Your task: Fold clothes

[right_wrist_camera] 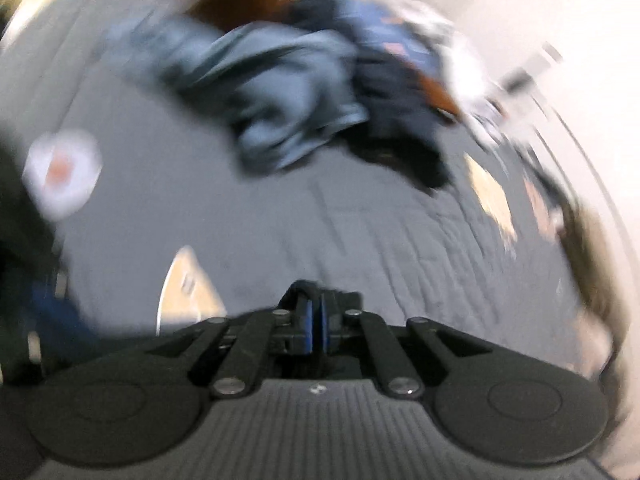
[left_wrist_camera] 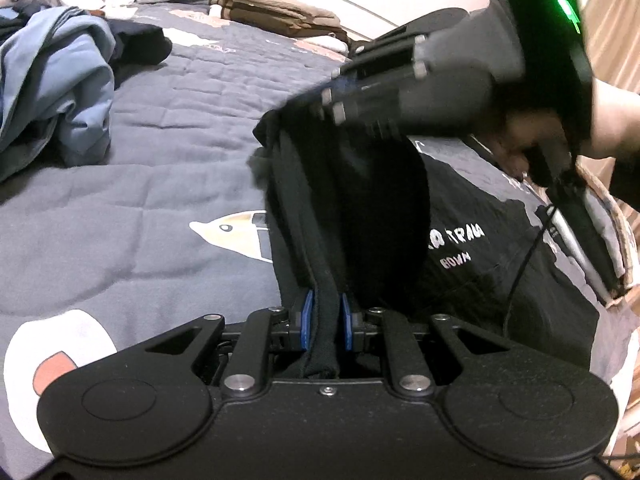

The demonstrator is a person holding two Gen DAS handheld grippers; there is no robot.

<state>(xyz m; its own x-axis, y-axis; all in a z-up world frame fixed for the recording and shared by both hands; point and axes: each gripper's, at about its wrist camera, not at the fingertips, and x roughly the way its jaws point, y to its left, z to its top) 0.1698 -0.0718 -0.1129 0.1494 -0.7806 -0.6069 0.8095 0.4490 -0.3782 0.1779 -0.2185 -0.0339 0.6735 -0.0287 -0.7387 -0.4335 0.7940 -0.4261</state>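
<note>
The black T-shirt (left_wrist_camera: 360,208) lies partly spread on the bed (left_wrist_camera: 168,128), white lettering showing on the flat part, while one edge is lifted off the quilt between the two grippers. The left gripper (left_wrist_camera: 325,322) has its blue pads closed tight on a bunched black hem that runs up between them. The right gripper (left_wrist_camera: 332,100), seen from the left wrist view, pinches the far end of the same raised edge, with a person's hand (left_wrist_camera: 560,132) on its handle; in its own badly blurred view the pads are nearly together with a bit of dark cloth at the tips. Further out on the grey quilt sits a crumpled heap of blue clothes (left_wrist_camera: 56,88) with a dark garment (left_wrist_camera: 140,48) just beside it, and folded tan clothes (left_wrist_camera: 276,8) rest near the wall
</note>
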